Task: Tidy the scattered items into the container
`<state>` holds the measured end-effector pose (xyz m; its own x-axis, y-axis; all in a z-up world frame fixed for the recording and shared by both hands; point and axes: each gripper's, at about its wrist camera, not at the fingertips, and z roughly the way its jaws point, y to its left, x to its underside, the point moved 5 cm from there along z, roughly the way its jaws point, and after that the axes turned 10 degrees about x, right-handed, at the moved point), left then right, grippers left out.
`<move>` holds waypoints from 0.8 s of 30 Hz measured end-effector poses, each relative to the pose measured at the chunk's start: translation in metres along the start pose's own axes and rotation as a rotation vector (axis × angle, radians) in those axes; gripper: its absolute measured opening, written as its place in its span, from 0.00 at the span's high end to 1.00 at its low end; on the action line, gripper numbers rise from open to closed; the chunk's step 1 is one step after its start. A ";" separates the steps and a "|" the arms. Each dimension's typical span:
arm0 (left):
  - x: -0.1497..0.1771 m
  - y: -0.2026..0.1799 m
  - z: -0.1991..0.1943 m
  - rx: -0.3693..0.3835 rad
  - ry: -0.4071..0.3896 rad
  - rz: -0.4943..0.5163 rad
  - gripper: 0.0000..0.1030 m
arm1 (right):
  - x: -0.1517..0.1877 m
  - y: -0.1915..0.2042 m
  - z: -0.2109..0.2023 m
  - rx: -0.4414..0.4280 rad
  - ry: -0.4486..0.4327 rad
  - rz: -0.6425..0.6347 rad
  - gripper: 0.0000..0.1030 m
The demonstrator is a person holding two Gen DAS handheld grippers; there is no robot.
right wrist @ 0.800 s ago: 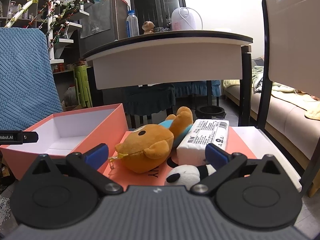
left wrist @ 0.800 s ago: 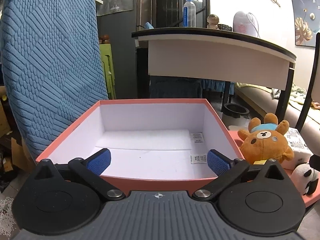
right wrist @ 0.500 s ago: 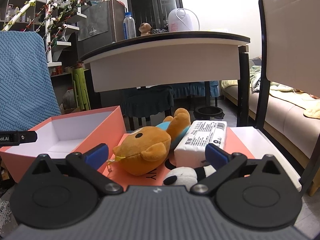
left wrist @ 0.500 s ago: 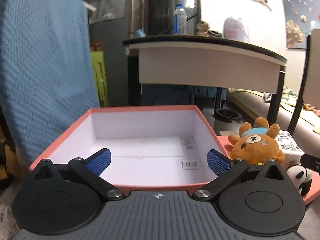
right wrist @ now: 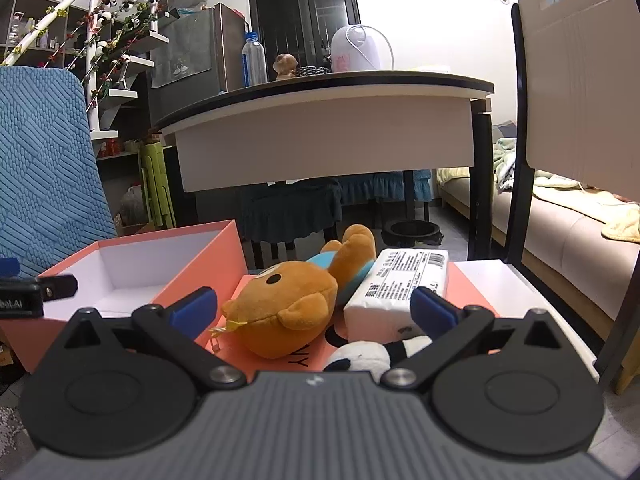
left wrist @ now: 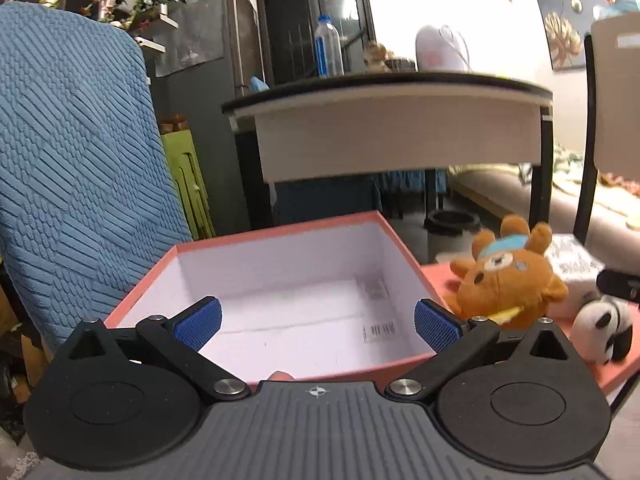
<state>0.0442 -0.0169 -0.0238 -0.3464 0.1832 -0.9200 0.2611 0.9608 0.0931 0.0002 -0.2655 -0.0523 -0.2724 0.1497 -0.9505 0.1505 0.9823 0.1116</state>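
An empty salmon-pink box (left wrist: 280, 236) (right wrist: 208, 272) with a white inside stands on the left. My left gripper (left wrist: 318, 322) hangs open over its near rim, holding nothing. Right of the box, on a pink lid (right wrist: 264, 354), lie a brown plush bear (right wrist: 296, 304) (left wrist: 508, 280), a white tissue pack (right wrist: 396, 288) (left wrist: 576, 264) and a small panda plush (right wrist: 372, 354) (left wrist: 604, 330). My right gripper (right wrist: 312, 308) is open just in front of the bear and the pack, touching neither. The panda is partly hidden behind the gripper body.
A blue textured chair back (left wrist: 76, 168) rises left of the box. A dark-topped table (right wrist: 328, 128) stands behind, with a bottle (right wrist: 254, 60) on it. A chair frame (right wrist: 520, 152) and a sofa (right wrist: 580, 240) are to the right.
My left gripper has drawn back and swung right, so the box sits farther off and the toys show more. The right gripper has eased slightly toward the bear. Both stay open.
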 end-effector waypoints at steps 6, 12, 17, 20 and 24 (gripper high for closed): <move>0.004 0.002 0.004 0.004 0.027 -0.030 0.00 | 0.000 -0.002 0.001 -0.001 0.012 0.006 0.00; 0.005 0.002 0.000 0.027 0.027 -0.085 0.00 | 0.002 -0.002 0.002 0.001 0.016 0.005 0.00; 0.004 0.001 0.001 0.007 0.033 -0.076 0.00 | 0.002 -0.001 0.002 0.009 0.012 0.007 0.00; 0.004 0.003 0.000 0.033 0.033 -0.090 0.00 | 0.002 -0.001 0.002 0.016 0.008 0.007 0.00; 0.006 0.005 0.000 0.018 0.045 -0.116 0.00 | 0.001 0.002 0.001 0.016 0.006 0.001 0.00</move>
<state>0.0440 -0.0111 -0.0285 -0.4152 0.0807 -0.9061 0.2330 0.9723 -0.0202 0.0009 -0.2637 -0.0537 -0.2776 0.1517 -0.9487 0.1662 0.9802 0.1081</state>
